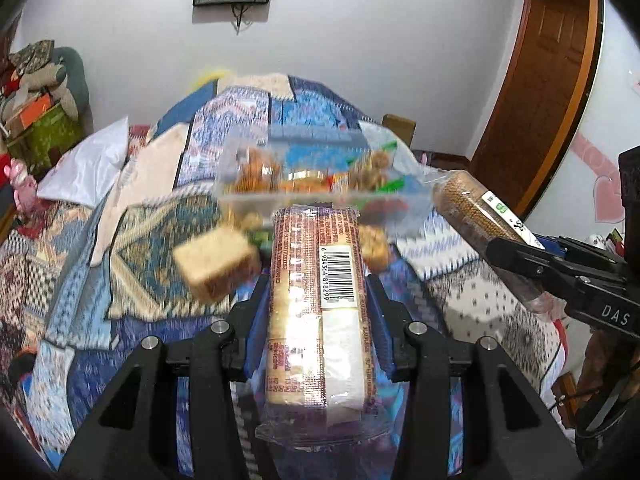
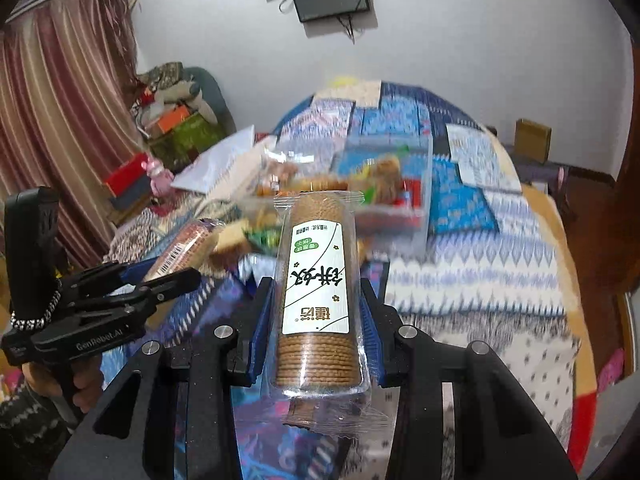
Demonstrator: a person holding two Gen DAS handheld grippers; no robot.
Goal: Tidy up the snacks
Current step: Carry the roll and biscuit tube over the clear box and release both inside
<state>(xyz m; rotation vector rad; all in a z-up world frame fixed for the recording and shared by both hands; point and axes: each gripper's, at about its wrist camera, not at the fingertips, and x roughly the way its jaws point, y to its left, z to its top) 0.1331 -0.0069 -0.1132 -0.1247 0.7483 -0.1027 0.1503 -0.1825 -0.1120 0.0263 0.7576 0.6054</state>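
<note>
My left gripper (image 1: 318,284) is shut on a biscuit pack with brown print and a barcode (image 1: 316,300), held above the bed. My right gripper (image 2: 316,284) is shut on a clear roll of round brown biscuits with a white label (image 2: 316,288). Each gripper shows in the other view: the right one with its roll (image 1: 476,212) at the right, the left one with its pack (image 2: 180,256) at the left. A clear plastic box (image 1: 320,172) of mixed snacks sits on the bed ahead; it also shows in the right wrist view (image 2: 384,184). A tan wrapped cake (image 1: 216,260) lies in front of it.
The bed has a patterned blue quilt (image 1: 100,280). A white pillow (image 1: 88,164) lies at the left. Boxes and toys (image 1: 36,108) are stacked by the wall. A wooden door (image 1: 544,80) is at the right, striped curtains (image 2: 52,132) at the left.
</note>
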